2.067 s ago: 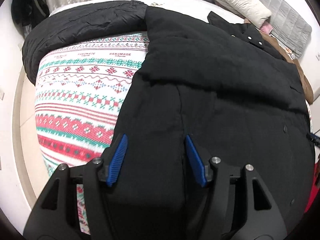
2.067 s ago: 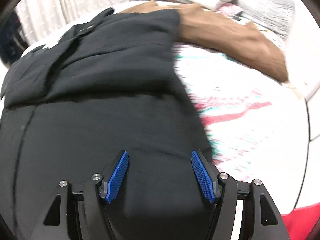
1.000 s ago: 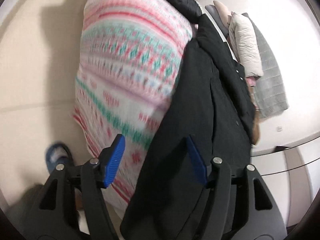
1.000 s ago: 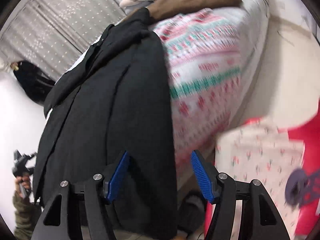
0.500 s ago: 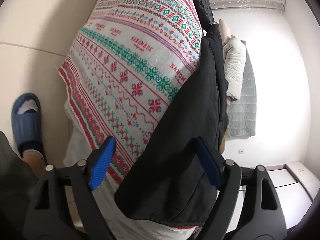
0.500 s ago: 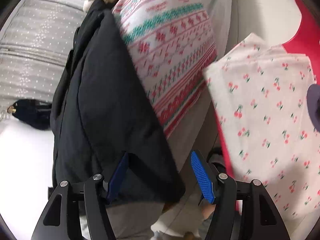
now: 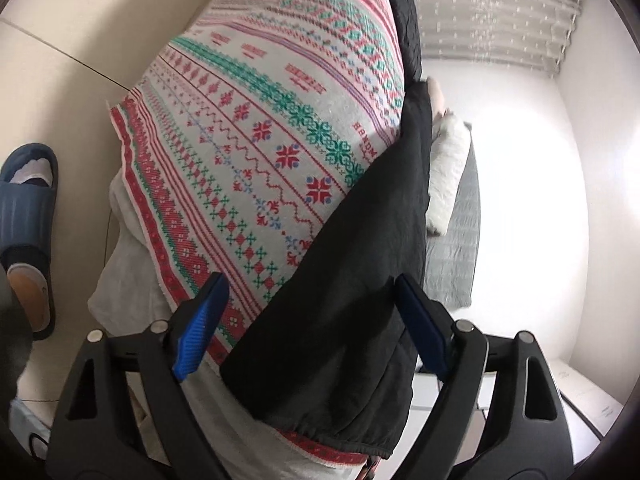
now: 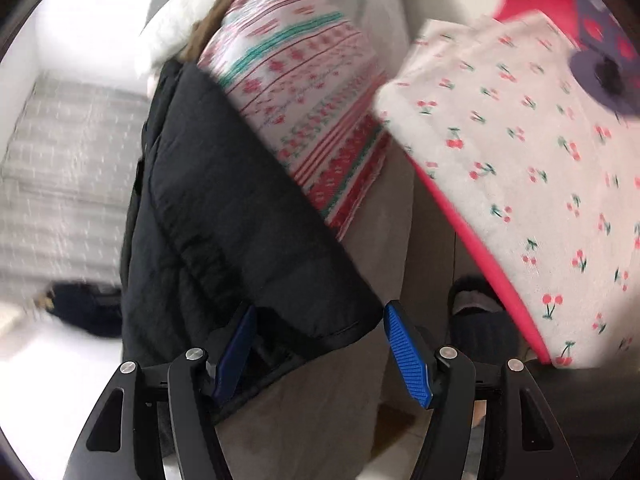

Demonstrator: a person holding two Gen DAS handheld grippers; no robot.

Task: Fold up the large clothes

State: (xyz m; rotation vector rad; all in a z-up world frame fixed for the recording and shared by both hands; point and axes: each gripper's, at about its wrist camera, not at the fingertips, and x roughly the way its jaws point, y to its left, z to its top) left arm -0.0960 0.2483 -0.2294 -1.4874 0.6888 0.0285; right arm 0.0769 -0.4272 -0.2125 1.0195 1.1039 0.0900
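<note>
Since half a second ago both views have tipped further toward the foot of the bed, and the right wrist view has blurred with the swing. The left claw (image 7: 308,326) stands with its jaws apart, the hem corner of the black coat (image 7: 352,280) hanging between the blue pads (image 7: 200,324) without being pinched. The right claw (image 8: 320,346) is likewise spread wide, the coat's (image 8: 224,216) other hem corner lying between its fingers, close against the left one. The coat lies along the patterned blanket (image 7: 256,148) on the bed, its hem drooping over the edge. Left of the bed on the floor sits a blue slipper (image 7: 26,208) with a foot in it. Beside the right claw hangs a cherry-print cloth (image 8: 520,152). Beyond, white and grey bedding (image 7: 452,208) lies near the coat's far end, under a curtain (image 7: 496,12).
</note>
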